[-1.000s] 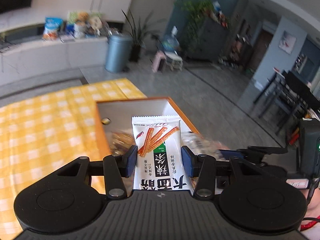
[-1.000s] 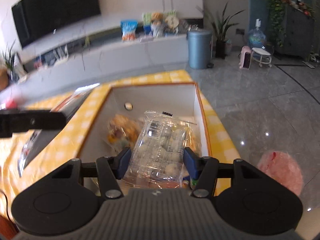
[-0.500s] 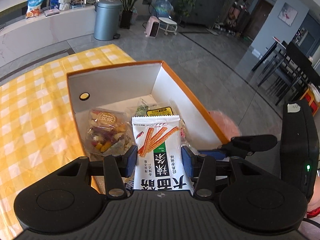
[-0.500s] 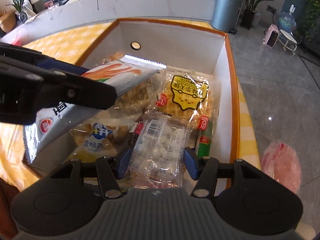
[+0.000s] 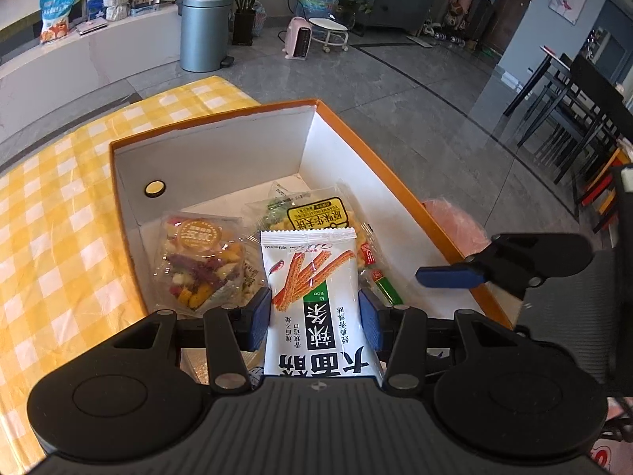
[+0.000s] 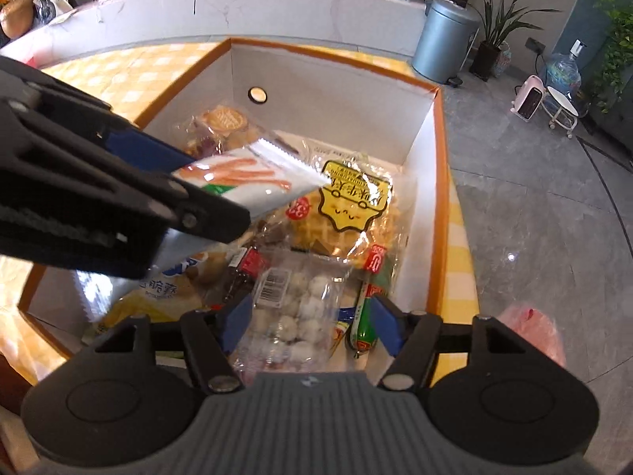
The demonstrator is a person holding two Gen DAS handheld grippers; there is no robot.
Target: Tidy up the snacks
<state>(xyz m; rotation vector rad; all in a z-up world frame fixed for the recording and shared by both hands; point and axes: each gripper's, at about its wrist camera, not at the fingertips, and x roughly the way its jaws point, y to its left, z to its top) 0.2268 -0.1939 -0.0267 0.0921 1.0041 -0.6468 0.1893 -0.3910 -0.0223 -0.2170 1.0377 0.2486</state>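
My left gripper [image 5: 314, 318] is shut on a white packet of spicy sticks [image 5: 312, 293] and holds it over the open orange-rimmed box [image 5: 395, 182]. From the right wrist view that packet [image 6: 253, 182] juts in from the left above the box's white wall [image 6: 336, 91]. My right gripper [image 6: 311, 322] hangs low over the box's near end. Its jaws are opening around a clear bag of white balls [image 6: 292, 308], with a gap at the right pad. One blue right fingertip [image 5: 451, 277] shows in the left wrist view.
In the box lie a clear bag of mixed dried fruit [image 5: 198, 261], a yellow waffle bag [image 6: 348, 206] and a green-and-red sausage [image 6: 362, 324]. The box sits on a yellow checked tablecloth [image 5: 59, 237]. A grey bin [image 5: 203, 31] and pink bag [image 6: 530, 332] are on the floor.
Both grippers have sunk toward the box and tipped downward, so its contents now fill the views. The right jaws have widened off the clear bag. The left still grips its packet.
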